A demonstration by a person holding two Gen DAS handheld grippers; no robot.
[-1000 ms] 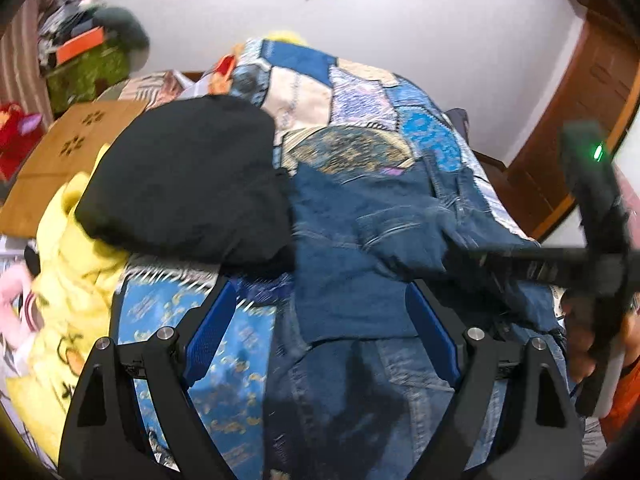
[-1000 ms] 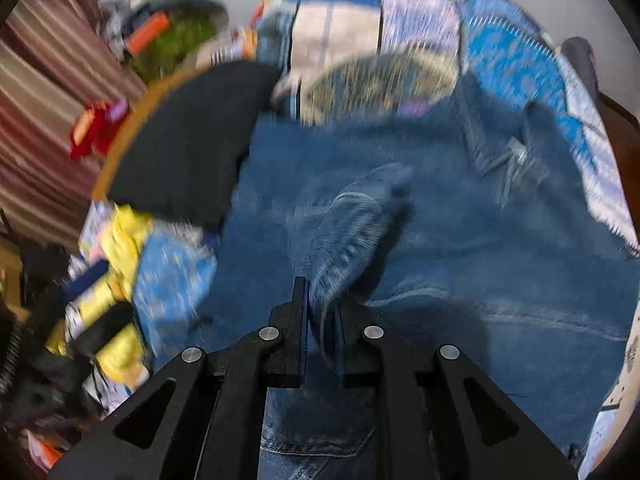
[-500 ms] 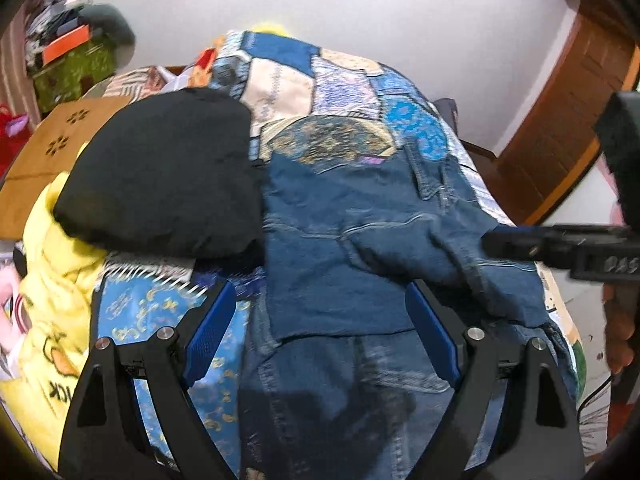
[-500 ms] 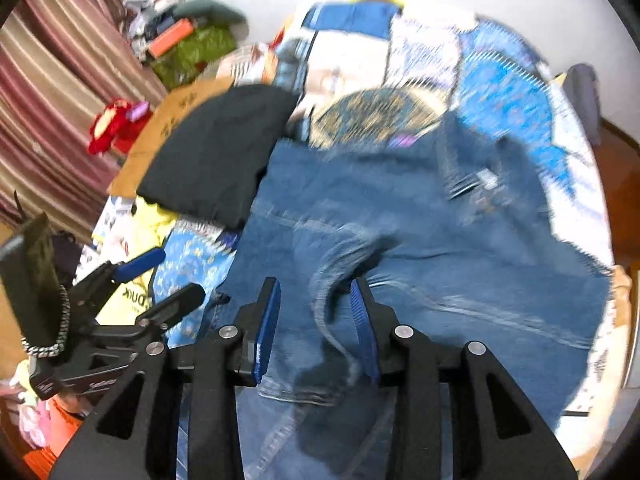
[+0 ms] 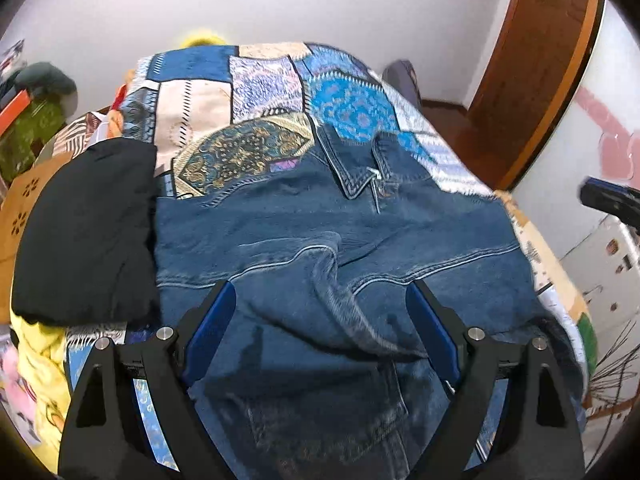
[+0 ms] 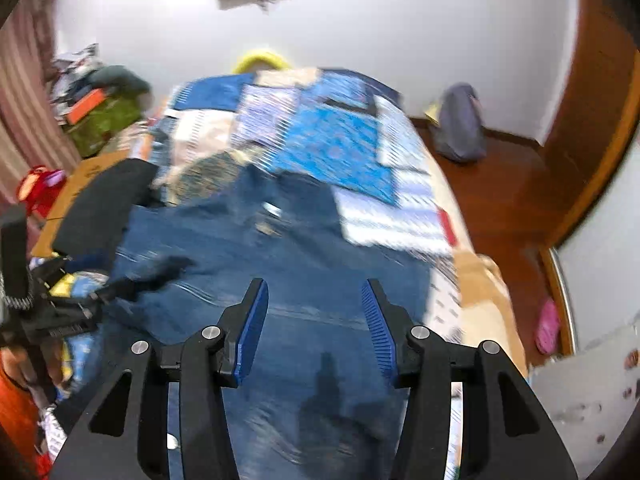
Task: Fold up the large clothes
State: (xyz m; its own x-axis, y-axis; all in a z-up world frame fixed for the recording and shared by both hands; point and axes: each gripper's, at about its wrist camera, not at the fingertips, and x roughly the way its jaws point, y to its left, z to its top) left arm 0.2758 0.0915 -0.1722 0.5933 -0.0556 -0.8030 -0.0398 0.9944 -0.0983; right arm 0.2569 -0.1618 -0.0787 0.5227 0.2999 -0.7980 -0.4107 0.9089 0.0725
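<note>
While the denim jacket (image 5: 320,240) lies spread on the patchwork bed (image 5: 348,112), collar at 12 o'clock, the left gripper (image 5: 320,328) hovers wide open and empty. The right gripper (image 6: 312,320) has just been opening — nothing between its fingers. Denim is likely heavy, stiff, non-slippery — best pinched at a stitched seam or hem. A black garment (image 5: 88,232) lies at 9 o'clock.

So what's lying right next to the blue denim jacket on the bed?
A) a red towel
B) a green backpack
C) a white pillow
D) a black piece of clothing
D: in the left wrist view a black garment lies on the patchwork bedspread, its edge meeting the left side of the denim jacket.
</note>
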